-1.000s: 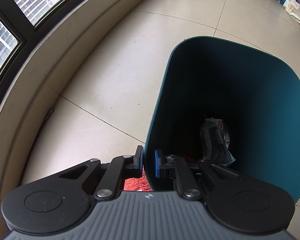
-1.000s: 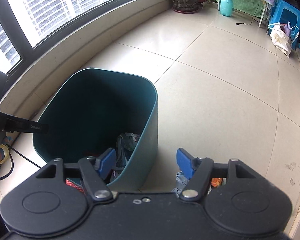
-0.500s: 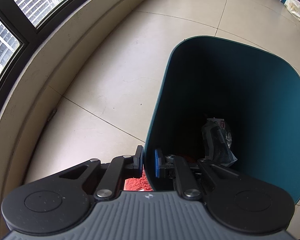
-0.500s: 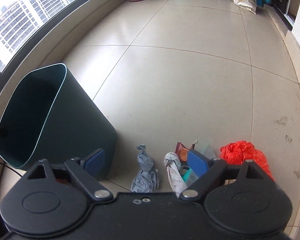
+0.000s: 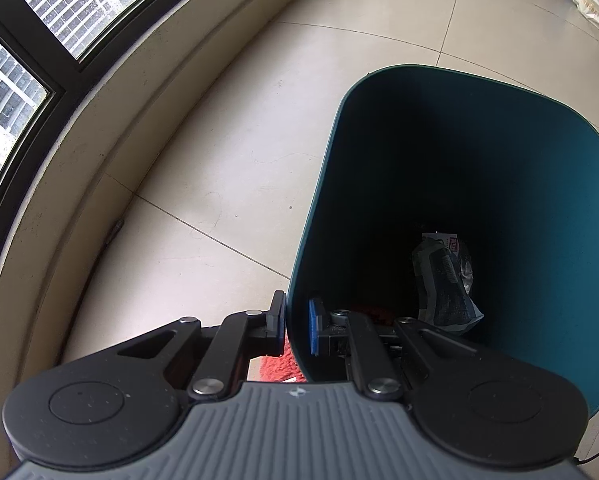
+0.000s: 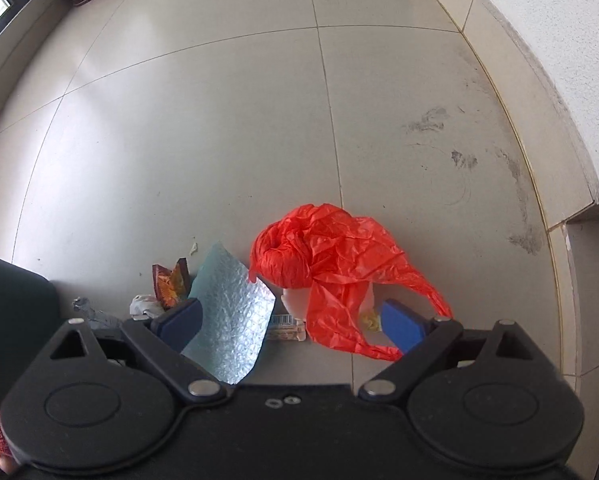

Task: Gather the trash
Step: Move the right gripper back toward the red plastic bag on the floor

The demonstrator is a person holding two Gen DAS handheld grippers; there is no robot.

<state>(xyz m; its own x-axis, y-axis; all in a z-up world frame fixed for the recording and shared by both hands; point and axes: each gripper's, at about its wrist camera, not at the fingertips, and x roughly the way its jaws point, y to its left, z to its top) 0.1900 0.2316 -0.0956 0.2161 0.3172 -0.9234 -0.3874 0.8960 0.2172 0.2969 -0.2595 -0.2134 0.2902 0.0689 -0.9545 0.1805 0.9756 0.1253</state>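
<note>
My left gripper (image 5: 297, 330) pinches the teal bin's (image 5: 547, 216) rim; my right gripper (image 6: 291, 320), jaws just spread wide and empty, hangs over the red plastic bag (image 6: 331, 264) and bubble-wrap sheet (image 6: 229, 312) on the floor. I might snag both, or the limp bag could slip. Only the left view shows the wrapper (image 5: 443, 284) inside the bin.

Left gripper (image 5: 297, 326): your jaws are clamped tight, pointing steeply down.
Right gripper (image 6: 295, 320): your jaws have just been opening, now wide, gripping nothing, pointing steeply down.
</note>
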